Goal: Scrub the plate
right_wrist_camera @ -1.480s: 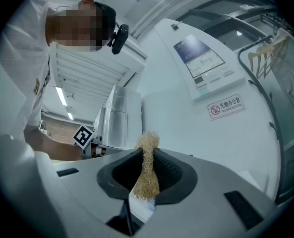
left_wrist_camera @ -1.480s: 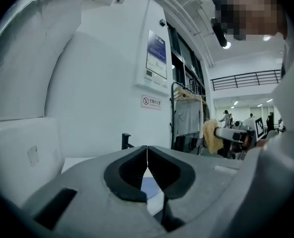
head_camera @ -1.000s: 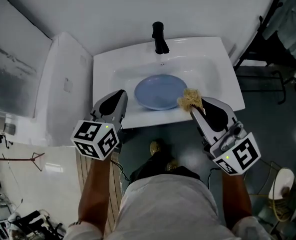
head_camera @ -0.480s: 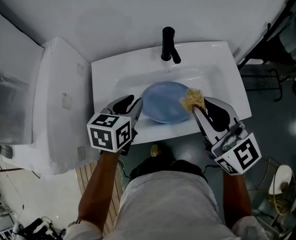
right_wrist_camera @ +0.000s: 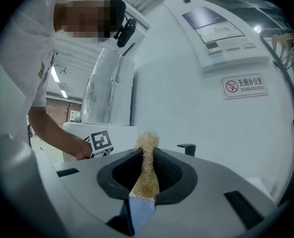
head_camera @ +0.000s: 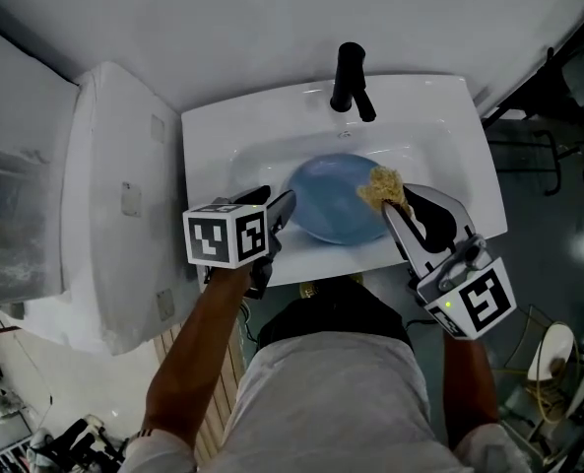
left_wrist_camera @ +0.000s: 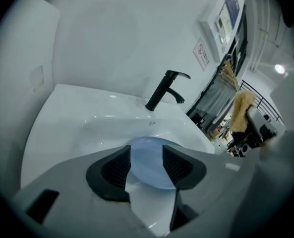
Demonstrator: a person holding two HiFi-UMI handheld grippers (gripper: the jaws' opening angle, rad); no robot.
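A pale blue plate [head_camera: 336, 200] lies in the white sink [head_camera: 213, 136]. My left gripper [head_camera: 278, 205] sits at the plate's left edge, and its jaws are opening. In the left gripper view the plate [left_wrist_camera: 147, 168] shows between the two pads of the left gripper [left_wrist_camera: 146, 156], which stand apart from it. My right gripper [head_camera: 398, 205] hovers over the plate's right side, shut on a tan fibrous scrubber [head_camera: 380, 187]. The scrubber [right_wrist_camera: 147, 170] is pinched upright between the pads of the right gripper [right_wrist_camera: 146, 153].
A black faucet [head_camera: 352, 79] stands at the back of the sink. A white cabinet [head_camera: 114, 195] flanks the sink on the left. Dark metal racks [head_camera: 557, 116] stand on the floor at the right. The front rim of the sink is close to my body.
The left gripper has moved right to the plate's left edge and its jaws have spread apart. The right gripper still holds the scrubber over the plate's right side.
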